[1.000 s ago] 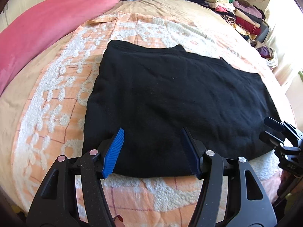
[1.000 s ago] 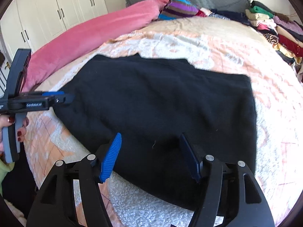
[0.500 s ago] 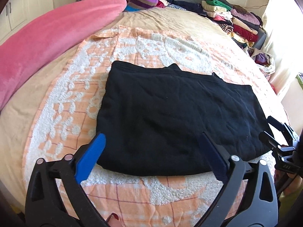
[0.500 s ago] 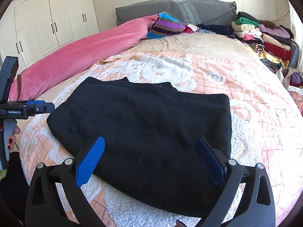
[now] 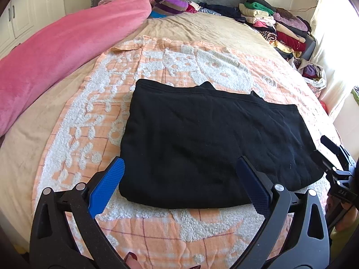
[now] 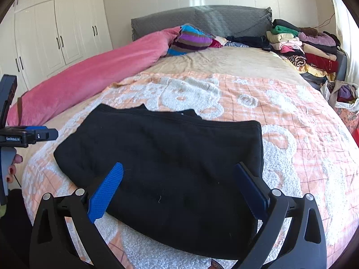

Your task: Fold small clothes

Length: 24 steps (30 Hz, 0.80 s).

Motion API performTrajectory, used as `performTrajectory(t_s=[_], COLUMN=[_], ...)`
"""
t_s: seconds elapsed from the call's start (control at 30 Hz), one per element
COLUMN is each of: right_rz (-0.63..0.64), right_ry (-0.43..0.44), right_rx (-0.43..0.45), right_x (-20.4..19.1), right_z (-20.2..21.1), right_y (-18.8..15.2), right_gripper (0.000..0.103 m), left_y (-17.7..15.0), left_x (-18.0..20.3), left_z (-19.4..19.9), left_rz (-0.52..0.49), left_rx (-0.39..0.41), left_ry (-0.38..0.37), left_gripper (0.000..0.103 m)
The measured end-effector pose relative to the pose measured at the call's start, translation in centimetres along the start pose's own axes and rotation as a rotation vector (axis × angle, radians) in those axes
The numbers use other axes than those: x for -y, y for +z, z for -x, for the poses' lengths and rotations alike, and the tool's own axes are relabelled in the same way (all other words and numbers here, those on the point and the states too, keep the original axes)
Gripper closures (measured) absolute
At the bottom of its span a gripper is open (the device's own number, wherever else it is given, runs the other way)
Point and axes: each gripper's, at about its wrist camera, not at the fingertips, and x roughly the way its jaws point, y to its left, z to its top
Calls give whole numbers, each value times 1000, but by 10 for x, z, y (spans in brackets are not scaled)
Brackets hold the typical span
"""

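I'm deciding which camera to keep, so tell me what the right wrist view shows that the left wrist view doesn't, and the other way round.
Only the right wrist view shows the tall white wardrobe doors in full and the left gripper from the side. Only the left wrist view shows the right gripper at its right edge. Both show the folded black garment on the peach patterned blanket, the pink duvet, the clothes stack, and open jaws.

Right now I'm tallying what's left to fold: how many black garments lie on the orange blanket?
1: the black garment, folded flat mid-blanket, between both open claws. Layers beneath may be hidden.
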Motion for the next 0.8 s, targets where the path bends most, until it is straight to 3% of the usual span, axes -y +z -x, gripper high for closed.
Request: performTrajectory(t_s=[0.63,0.8], right_rz=[-57,-62], right_ry=[-35,-28], right_rx=[205,210], right_x=[-4,-11], right_z=[72,84], right_y=[31,39], right_gripper=[5,5], left_y=[6,8], left_x=[2,-3], left_z=[33,43], left_rz=[-9,-5], left_rx=[60,77], left_ry=[-25,-33], left_gripper=[10,10])
